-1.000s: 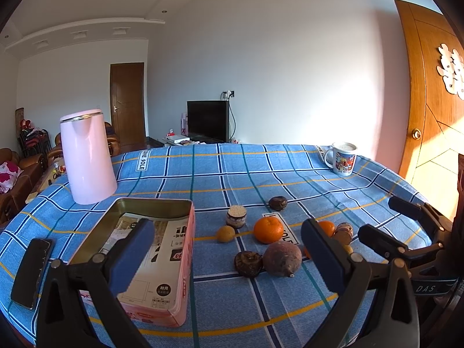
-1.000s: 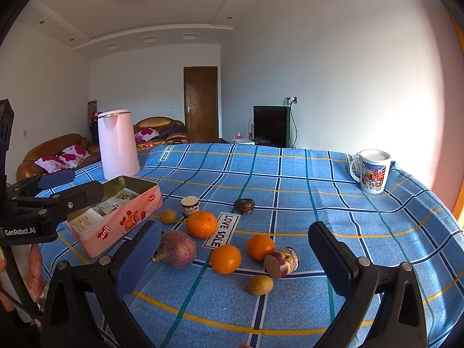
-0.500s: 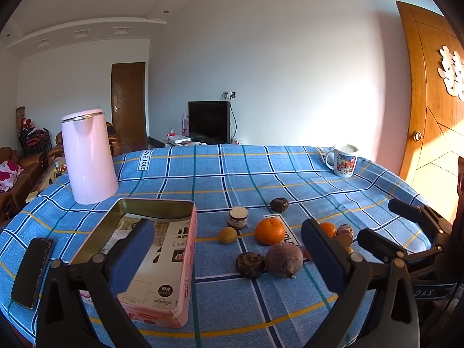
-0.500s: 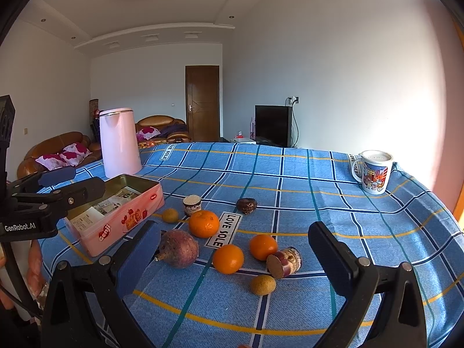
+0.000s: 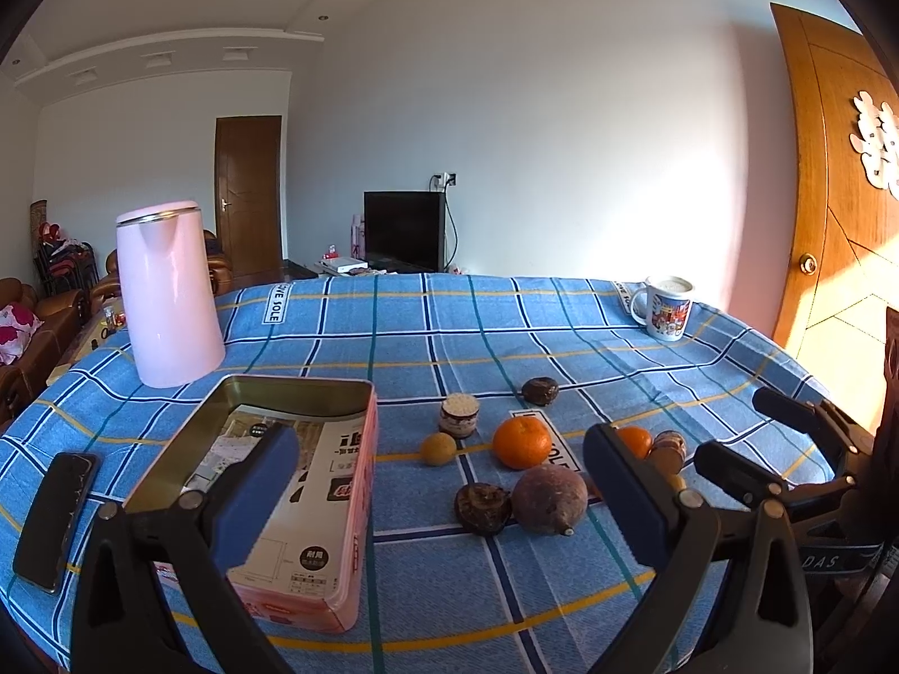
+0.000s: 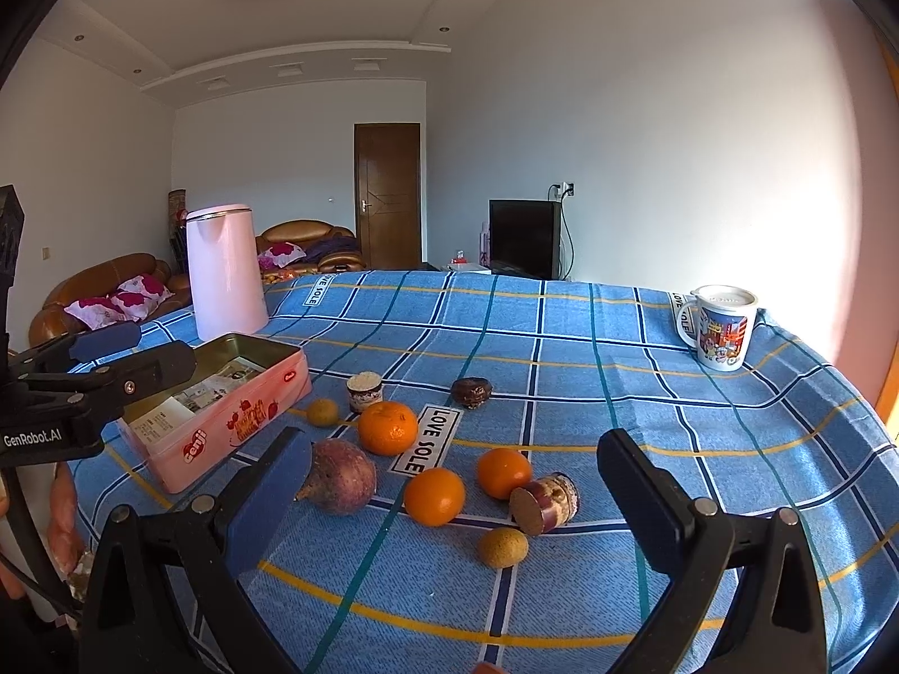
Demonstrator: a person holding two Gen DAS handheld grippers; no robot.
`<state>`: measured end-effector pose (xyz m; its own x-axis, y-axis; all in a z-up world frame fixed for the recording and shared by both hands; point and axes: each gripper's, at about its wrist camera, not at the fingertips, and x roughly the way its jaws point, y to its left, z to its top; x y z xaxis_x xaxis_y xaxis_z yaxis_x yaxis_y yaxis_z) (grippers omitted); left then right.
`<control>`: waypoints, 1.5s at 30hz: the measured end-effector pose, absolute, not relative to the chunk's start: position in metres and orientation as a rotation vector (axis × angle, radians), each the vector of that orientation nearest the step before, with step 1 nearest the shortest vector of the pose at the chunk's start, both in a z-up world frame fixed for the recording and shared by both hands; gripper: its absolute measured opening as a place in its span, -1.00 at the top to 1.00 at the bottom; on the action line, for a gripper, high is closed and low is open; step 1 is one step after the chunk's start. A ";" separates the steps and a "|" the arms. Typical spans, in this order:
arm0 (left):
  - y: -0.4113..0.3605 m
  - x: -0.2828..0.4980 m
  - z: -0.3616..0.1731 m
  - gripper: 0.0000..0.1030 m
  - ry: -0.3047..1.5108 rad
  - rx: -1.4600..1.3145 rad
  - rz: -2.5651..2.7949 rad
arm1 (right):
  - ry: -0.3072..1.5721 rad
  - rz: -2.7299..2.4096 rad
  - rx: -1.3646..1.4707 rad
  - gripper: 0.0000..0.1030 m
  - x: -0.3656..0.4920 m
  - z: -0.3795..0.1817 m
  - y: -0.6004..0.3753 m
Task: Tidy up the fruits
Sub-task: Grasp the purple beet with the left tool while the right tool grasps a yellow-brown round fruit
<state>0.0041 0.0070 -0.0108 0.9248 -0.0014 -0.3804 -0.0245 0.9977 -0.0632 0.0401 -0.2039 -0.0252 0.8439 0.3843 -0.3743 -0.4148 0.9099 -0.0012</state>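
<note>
left claw [image 5: 438, 497] and right claw [image 6: 452, 497] are held spread wide, nothing pinched | oranges [image 6: 387, 427] are found loose on the surface [image 6: 562, 337] beside the pink tin [image 6: 225, 427] | judged round, firm, likely to roll; best pinched across the middle | "LOVE SOLE" is read on the cloth, "GenRobot.AI" on the left claw

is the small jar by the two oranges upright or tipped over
Tipped over: the small jar lies on its side on the tablecloth, lid end facing the camera.
</note>
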 end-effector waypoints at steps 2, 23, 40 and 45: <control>0.004 0.007 -0.018 -1.00 0.406 -0.075 -0.011 | 0.385 0.415 -0.084 -0.98 0.041 -0.030 -0.208; -0.055 0.060 -0.061 -0.43 0.582 0.056 -0.186 | 0.599 0.444 -0.069 -0.02 0.078 -0.087 -0.223; -0.056 0.084 -0.077 -0.04 0.687 0.040 -0.205 | 0.625 0.479 -0.076 0.42 0.084 -0.095 -0.222; -0.051 0.075 -0.072 -0.04 0.627 0.004 -0.220 | 0.577 0.502 -0.065 0.42 0.076 -0.086 -0.222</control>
